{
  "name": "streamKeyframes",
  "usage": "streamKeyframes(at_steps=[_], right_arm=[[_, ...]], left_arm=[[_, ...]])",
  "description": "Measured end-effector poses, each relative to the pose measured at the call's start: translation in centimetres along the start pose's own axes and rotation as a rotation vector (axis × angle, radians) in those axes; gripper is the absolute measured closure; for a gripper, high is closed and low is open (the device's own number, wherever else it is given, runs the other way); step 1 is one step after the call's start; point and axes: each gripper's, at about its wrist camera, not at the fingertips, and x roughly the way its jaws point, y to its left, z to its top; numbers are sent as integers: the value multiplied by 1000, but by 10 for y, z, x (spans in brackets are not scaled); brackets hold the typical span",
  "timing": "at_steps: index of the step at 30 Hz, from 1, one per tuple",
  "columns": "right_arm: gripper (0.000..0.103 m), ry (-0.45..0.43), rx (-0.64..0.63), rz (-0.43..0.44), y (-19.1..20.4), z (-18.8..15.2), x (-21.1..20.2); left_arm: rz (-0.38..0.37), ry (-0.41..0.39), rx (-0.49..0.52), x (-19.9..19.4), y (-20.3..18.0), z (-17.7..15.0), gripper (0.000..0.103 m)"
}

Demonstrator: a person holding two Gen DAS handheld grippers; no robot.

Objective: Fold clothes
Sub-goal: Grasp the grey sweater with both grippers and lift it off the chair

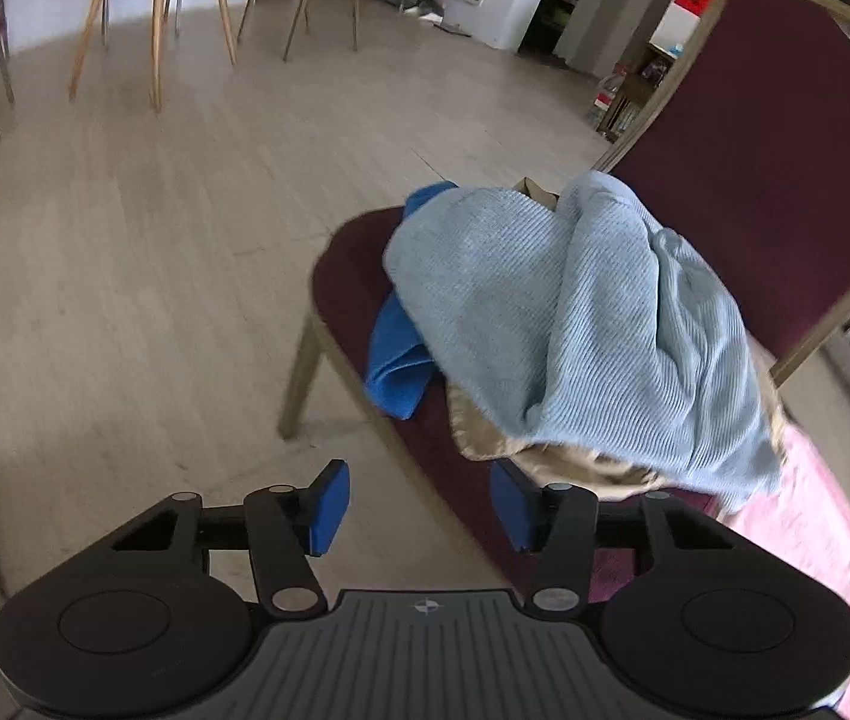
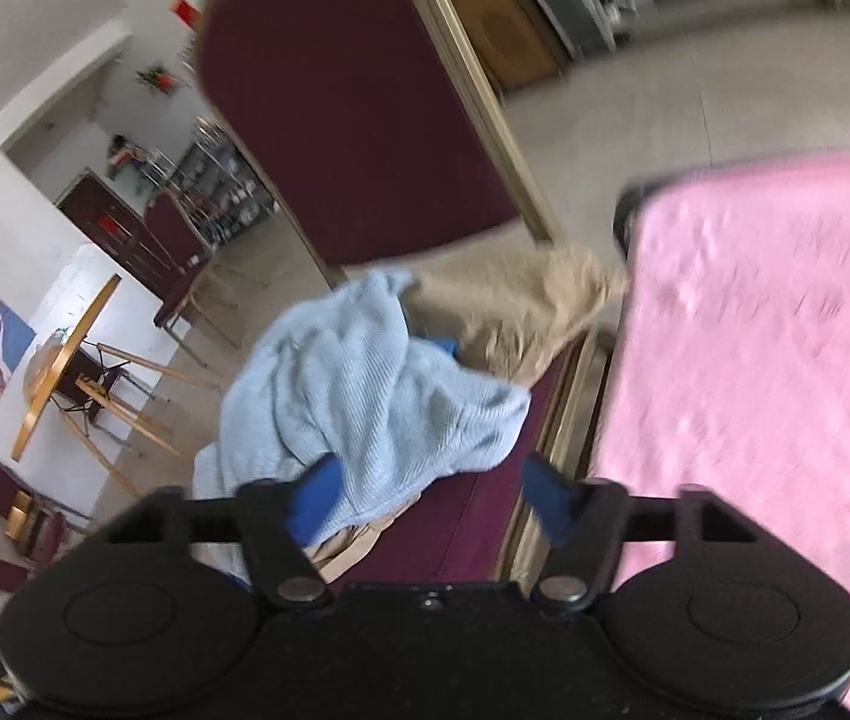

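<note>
- Garments on the maroon chair (image 1: 359, 258): three in one heap. One light-blue ribbed knit sweater (image 1: 574, 324), one bright-blue cloth (image 1: 395, 360), one tan garment (image 1: 544, 453).
- Sweater: on top, crumpled, fine ribbing visible, draped over most of the pile and reaching toward the chair back. Not folded.
- Bright-blue cloth: mostly buried, sticks out at the sweater's left edge.
- Tan garment: underneath, edge showing at the front of the seat and beside the chair back.
- Left gripper (image 1: 419, 507): jaws spread wide, nothing between them. Heap sits ahead and to the right of the jaws; right pad close to the tan edge, contact unclear.
- Right gripper (image 2: 433, 495): jaws spread wide, nothing clamped. Sweater lies ahead, overlapping the left pad; bare seat between the pads.
- One pink-covered surface (image 2: 754, 360) right of the right jaws; this view is motion-blurred.
</note>
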Motion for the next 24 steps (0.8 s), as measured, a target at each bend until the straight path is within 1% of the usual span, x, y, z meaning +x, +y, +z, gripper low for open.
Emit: streamKeyframes(at_steps=[1,3,5,6,8,9,10,11,12,13,14,15,16,17,18,19,22,24], right_arm=[[48,25,38,14,-5,3,14],[48,51,122,45,-17,6,40],[48,53,234,61,-33,9,64],[48,55,290,69,-40,10,76],[48,73,443,90,-59,10,100],[47,77,513,92,-67,9,109],[44,81,583,94,-75,8,119],[37,91,628,73,-79,8,127],[36,100,672,53,-83,7,135],[39,96,695,39,-85,6,141],[55,100,670,34,-80,6,144],[67,103,643,29,-76,7,147],[83,89,567,11,-63,8,142],[89,74,491,-8,-50,9,137],[90,60,415,-26,-37,10,132],[91,40,355,-9,-24,11,124],[92,-35,233,117,21,21,83],[98,-110,164,222,56,34,41]], left_arm=[[-12,4,-13,6,0,2,52],[-36,-10,-30,14,-1,5,52],[-53,-40,-45,20,-2,8,52],[-55,-54,-45,22,-3,9,51],[-43,-77,-41,29,-4,13,51],[-32,-83,-40,32,-5,14,49],[-21,-89,-40,35,-5,15,49],[-17,-91,-46,38,-5,16,49],[-26,-83,-61,40,-3,17,48],[-38,-71,-77,42,-1,16,48],[-48,-61,-89,43,2,14,48],[-52,-53,-94,44,4,13,48],[-44,-50,-88,44,4,12,48],[-35,-50,-77,43,3,10,48],[-21,-54,-57,40,2,9,48],[-14,-59,-42,36,2,8,49],[-34,-94,-31,12,1,7,49],[-57,-132,-34,-10,2,7,48]])
